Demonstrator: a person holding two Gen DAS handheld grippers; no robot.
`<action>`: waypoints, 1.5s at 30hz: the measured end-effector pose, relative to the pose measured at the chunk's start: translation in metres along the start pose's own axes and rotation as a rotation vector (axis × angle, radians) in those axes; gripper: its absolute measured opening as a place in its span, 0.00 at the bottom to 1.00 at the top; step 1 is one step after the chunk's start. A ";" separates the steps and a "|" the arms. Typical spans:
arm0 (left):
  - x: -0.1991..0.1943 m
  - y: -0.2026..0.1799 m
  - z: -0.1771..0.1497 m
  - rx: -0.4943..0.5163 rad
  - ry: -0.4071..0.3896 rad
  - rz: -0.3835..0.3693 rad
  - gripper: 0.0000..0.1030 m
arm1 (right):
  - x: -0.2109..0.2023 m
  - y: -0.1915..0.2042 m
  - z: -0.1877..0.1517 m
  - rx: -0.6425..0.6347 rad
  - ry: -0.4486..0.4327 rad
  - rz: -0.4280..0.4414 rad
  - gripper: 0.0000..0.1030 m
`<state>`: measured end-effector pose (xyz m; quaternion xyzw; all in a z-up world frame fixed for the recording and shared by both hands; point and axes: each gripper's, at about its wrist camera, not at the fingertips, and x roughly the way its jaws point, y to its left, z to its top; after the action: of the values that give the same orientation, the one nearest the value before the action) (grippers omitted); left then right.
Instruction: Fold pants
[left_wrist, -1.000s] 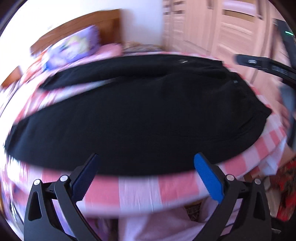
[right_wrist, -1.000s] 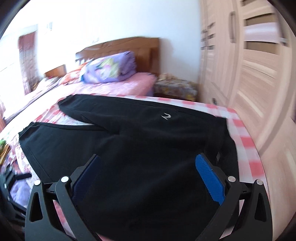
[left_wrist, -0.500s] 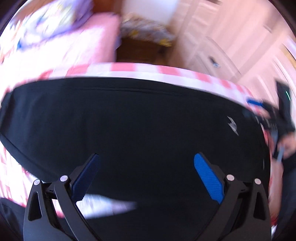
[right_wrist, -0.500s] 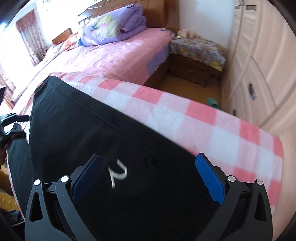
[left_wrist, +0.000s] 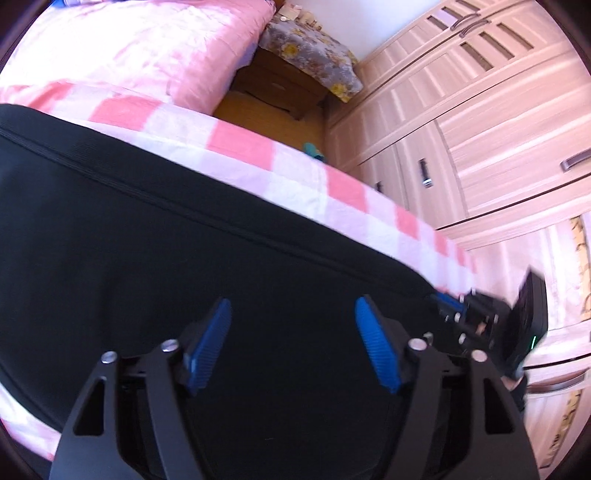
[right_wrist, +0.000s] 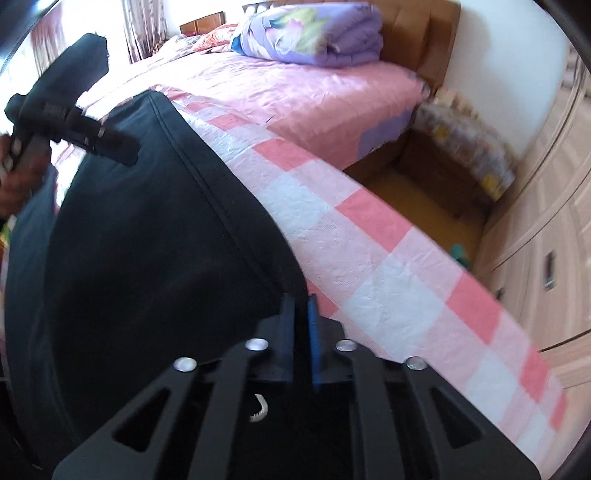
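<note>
The black pants (left_wrist: 147, 240) lie flat on a pink and white checked sheet (left_wrist: 295, 184) on the bed. My left gripper (left_wrist: 293, 325) is open, its blue pads just above the black cloth, narrower than before. My right gripper (right_wrist: 301, 310) is shut on the far waist corner of the pants (right_wrist: 166, 240), where the cloth meets the checked sheet (right_wrist: 369, 258). A white logo (right_wrist: 258, 408) shows under it. The right gripper also shows in the left wrist view (left_wrist: 448, 304) at the pants' corner, and the left one in the right wrist view (right_wrist: 74, 129).
A pink bed (right_wrist: 295, 92) with a folded purple quilt (right_wrist: 310, 33) lies beyond. A bedside cabinet under a flowered cloth (left_wrist: 310, 48) stands in the gap. A pale wooden wardrobe (left_wrist: 498, 129) runs along the right. A small teal object (left_wrist: 314, 151) lies on the floor.
Both grippers moved forward and down to the far edge of the pants. My right gripper closed on the waist corner. My left gripper's fingers drew partly together.
</note>
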<state>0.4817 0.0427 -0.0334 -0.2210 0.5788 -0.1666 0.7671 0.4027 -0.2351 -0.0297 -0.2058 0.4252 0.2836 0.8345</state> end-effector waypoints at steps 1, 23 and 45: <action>0.001 -0.002 0.000 -0.017 0.001 -0.018 0.75 | -0.018 0.015 -0.003 -0.034 -0.055 -0.047 0.09; -0.132 -0.022 -0.293 0.320 -0.587 0.047 0.15 | -0.149 0.253 -0.171 -0.016 -0.313 -0.361 0.10; -0.108 0.066 -0.319 -0.008 -0.374 -0.094 0.91 | -0.196 0.056 -0.335 1.109 -0.416 -0.101 0.57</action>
<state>0.1457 0.1070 -0.0547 -0.2779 0.4157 -0.1561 0.8518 0.0741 -0.4475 -0.0592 0.3009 0.3270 0.0137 0.8957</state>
